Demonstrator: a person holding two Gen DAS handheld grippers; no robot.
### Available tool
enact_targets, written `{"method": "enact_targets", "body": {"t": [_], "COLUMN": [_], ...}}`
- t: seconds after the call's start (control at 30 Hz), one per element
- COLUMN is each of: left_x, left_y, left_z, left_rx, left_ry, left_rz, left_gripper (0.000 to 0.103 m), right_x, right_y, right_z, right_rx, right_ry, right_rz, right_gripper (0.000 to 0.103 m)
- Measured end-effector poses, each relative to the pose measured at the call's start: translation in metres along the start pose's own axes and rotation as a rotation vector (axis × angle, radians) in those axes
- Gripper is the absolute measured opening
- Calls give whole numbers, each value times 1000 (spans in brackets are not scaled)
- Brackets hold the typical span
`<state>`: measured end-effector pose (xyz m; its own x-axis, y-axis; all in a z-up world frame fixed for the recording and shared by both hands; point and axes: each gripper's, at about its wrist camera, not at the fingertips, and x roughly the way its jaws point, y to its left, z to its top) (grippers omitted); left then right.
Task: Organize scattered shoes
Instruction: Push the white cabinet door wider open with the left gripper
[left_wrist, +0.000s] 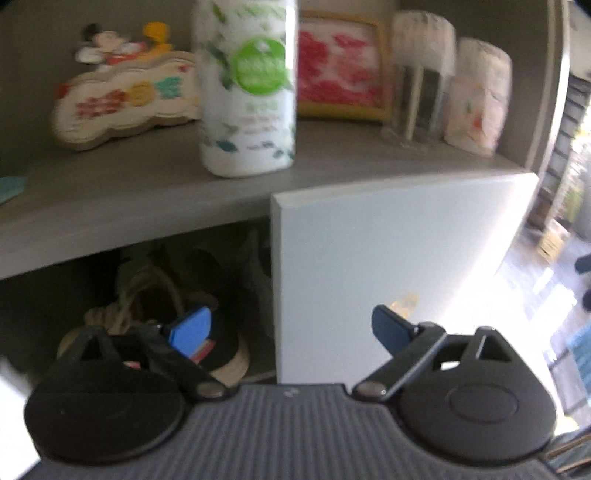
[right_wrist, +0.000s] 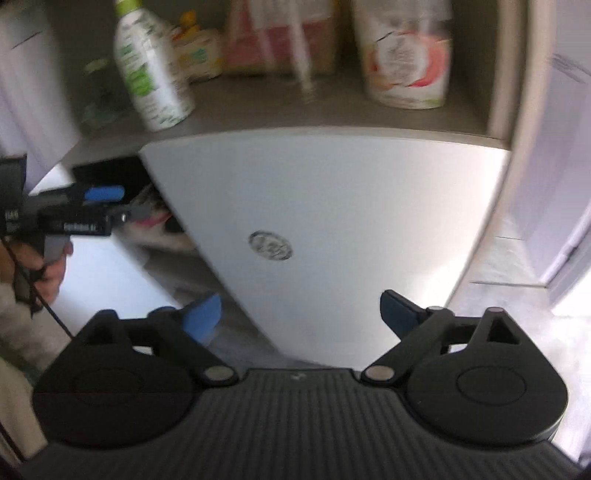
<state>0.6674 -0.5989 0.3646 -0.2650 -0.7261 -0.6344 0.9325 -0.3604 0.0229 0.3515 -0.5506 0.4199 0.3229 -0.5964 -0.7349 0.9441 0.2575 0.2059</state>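
Both the left gripper (left_wrist: 291, 328) and right gripper (right_wrist: 301, 314) gape, holding nothing. A laced shoe (left_wrist: 155, 317) sits inside the cabinet at eight o'clock, behind the white door (left_wrist: 388, 273); probably light and soft, best pinched at its collar.

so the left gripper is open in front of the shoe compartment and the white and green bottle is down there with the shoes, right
Not quite. The left gripper is open in front of the compartment holding the shoes, but the white and green bottle stands on the shelf above that compartment, not down with the shoes. The left wrist view shows it upright beside a cartoon figurine.
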Motion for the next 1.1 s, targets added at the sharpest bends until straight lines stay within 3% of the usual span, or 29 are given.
{"method": "enact_targets", "body": {"t": [0.17,0.3,0.37,0.43,0.5,0.57,0.67,0.87,0.97,1.1], "left_x": [33,27,28,29,30,33,41,55,60,66], "left_y": [-1,0,2,1,-4,-8,-9,1,6,13], "left_z": [-15,-15,-15,-17,-21,-24,-31,-31,-29,-25], "left_rx": [123,229,275,328,388,424,452,425,418,409], "left_ry": [16,-81,-106,-112,-114,-111,-114,-105,-112,-123], "left_rz": [-74,-98,-117,-143,-160,-181,-190,-234,-262,-300], "left_gripper": [81,82,82,82,82,82,80,68,64,60], "right_x": [-23,-36,-46,-54,-65,-80,-97,-123,-132,-117], "right_y": [32,62,90,118,150,173,215,235,241,248], "right_z": [-49,-83,-115,-146,-185,-207,-233,-229,-212,-201], "right_rx": [148,279,322,351,485,637,731,823,803,776], "right_ry": [-43,-98,-142,-175,-153,-160,-168,-197,-242,-197], "right_rz": [-136,-221,-264,-316,-421,-464,-461,-687,-738,-765], "right_gripper": [95,95,95,95,95,95,95,95,95,95]}}
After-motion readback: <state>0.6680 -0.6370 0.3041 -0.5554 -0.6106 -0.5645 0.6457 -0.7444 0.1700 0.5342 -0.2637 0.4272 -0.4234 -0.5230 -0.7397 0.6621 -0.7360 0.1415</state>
